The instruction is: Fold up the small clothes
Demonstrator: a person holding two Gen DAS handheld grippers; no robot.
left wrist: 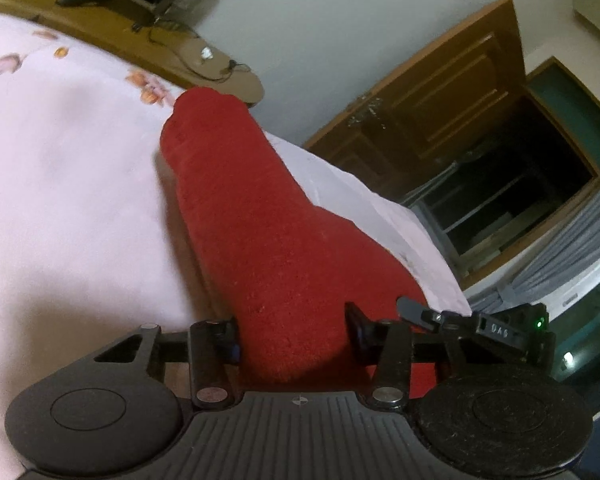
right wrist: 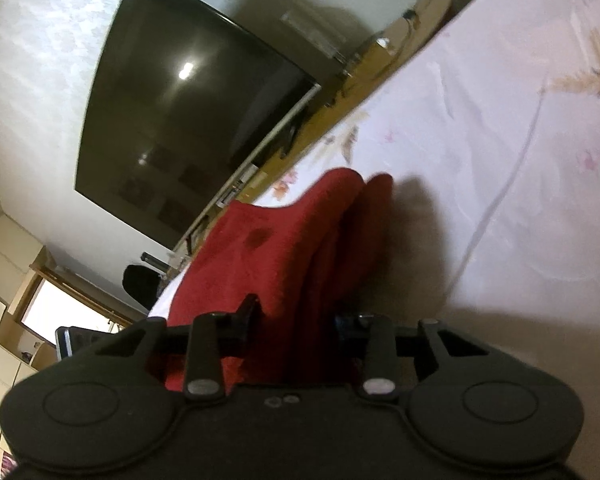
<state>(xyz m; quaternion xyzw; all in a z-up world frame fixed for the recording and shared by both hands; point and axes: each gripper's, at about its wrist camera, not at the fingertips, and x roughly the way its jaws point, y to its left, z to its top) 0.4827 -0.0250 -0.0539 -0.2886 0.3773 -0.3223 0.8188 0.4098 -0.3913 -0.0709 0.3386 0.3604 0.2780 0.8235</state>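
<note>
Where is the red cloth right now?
The red cloth lies on the pink flowered bedsheet, stretching away from the left gripper in its view. In the right view, the right gripper has it between its fingers.

- Left gripper: matte black, with a ribbed centre plate bearing a small crosshair mark.
- Two round black discs flank the plate; silver rivets pin its linkage bars.
- Fingers are short, black and blocky.
- Right gripper: the same black build, discs and silver rivets, with two small round marks at centre.
</note>
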